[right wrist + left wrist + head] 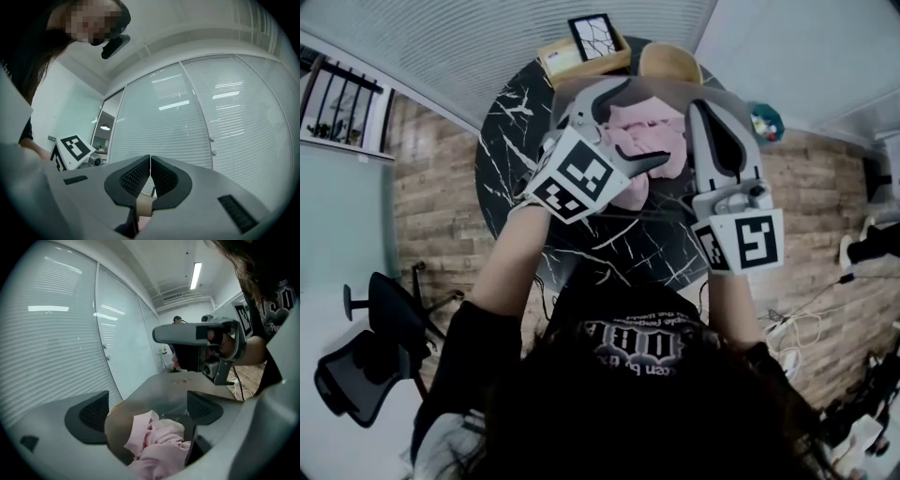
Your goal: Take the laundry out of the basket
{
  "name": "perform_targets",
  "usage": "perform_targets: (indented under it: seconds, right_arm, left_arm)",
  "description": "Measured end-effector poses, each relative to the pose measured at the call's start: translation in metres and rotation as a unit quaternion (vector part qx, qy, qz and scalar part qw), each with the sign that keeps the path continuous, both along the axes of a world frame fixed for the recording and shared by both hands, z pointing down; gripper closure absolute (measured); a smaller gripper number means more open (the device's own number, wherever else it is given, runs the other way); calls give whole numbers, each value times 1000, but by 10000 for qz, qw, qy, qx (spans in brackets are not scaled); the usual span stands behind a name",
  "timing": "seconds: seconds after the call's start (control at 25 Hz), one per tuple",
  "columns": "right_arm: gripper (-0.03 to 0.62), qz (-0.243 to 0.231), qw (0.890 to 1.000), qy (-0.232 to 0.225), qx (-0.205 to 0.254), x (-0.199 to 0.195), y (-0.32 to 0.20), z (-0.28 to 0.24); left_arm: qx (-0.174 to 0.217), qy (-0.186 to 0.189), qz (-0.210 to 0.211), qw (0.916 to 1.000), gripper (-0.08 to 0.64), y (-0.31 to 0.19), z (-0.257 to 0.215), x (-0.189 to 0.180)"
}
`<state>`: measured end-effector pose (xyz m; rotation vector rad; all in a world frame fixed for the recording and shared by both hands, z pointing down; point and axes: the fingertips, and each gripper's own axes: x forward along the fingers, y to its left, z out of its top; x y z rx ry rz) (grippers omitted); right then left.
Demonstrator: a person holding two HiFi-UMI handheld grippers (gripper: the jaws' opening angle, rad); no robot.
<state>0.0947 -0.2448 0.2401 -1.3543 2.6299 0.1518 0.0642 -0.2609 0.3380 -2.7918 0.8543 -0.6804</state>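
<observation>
Now hovering the left gripper (633, 127) over the grey-tan soft-walled basket (675, 86), toward twelve o'clock on the round black marble table (511, 122). Spread wide, gripping nothing yet. Straddling the crumpled pink cloth laundry (642, 145), heaped at six o'clock below the pads in the left gripper view, pressing on none of it. Clenching the right gripper (705, 112) at the basket's three o'clock side, apparently on a tan strip of its wall. Looks barely begun: no garment lifted out, none seen on the table, whole pile left to take.
</observation>
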Motion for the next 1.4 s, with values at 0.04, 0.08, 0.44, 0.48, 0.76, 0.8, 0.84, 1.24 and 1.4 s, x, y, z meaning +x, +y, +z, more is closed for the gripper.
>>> perform_targets:
  seconds: [0.04,0.08,0.44,0.48,0.76,0.8,0.84,1.24,1.4]
  right_arm:
    - [565,0,10000,-3,-6,0,0,0]
    - [565,3,10000,-8,-14,0,-1,0]
    - [564,19,10000,-17,-76,3,1,5]
    - [563,21,10000,-18,-89,3,1,6]
    - [565,26,9999,-53,-118,8,0,7]
    - [563,-4,9999,-63,-125,6,0,7]
    - [564,-47,9999,-74,-137,5,1,8]
    - [563,-177,9997,-44,-159,-2,2,10]
    - [563,-166,9997,-20,-164,-1,1,10]
  left_arm:
    - [-83,-88,71,9999,46,1,9,2]
    - [-160,-169,131,9996,38,1,19,5]
    - [-644,-967,516,9919,-2,-4,85,24]
    - [-731,-1111,528,9897,-8,-4,95,23]
    - [-1058,-1822,365,9769,-12,-10,141,16]
    - [-1128,-1876,292,9753,-15,-12,146,14]
    - [-1196,-1916,200,9740,-25,-15,151,12]
    - [-1587,-2346,73,9590,-29,-23,180,6]
    - [-1770,-2615,63,9488,-29,-26,198,4]
